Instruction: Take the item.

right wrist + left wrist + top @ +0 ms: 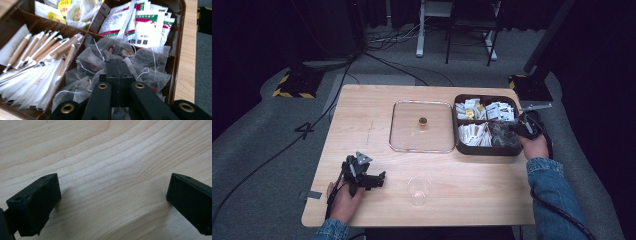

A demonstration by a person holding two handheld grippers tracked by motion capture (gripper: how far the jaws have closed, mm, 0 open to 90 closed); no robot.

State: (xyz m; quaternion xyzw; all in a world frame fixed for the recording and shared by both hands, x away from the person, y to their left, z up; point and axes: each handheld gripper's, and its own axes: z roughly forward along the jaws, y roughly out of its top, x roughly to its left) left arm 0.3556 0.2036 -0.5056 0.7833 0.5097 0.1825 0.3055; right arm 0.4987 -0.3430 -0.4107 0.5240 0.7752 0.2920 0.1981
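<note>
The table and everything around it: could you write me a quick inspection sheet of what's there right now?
Surface: light wooden table, bare grain under the left gripper.
Job's things: brown compartment box of sachets and mesh tea bags; clear glass lid flat beside it; clear cup upright near the front edge.
Clutter: grey tape strip at the front left corner.
Grippers: left gripper open over bare wood; right gripper with jaws together among the tea bags, grip unclear.
Cables: black cables across the floor.
Surroundings: grey carpet, stand bases with yellow-black stripes, dark curtains.
</note>
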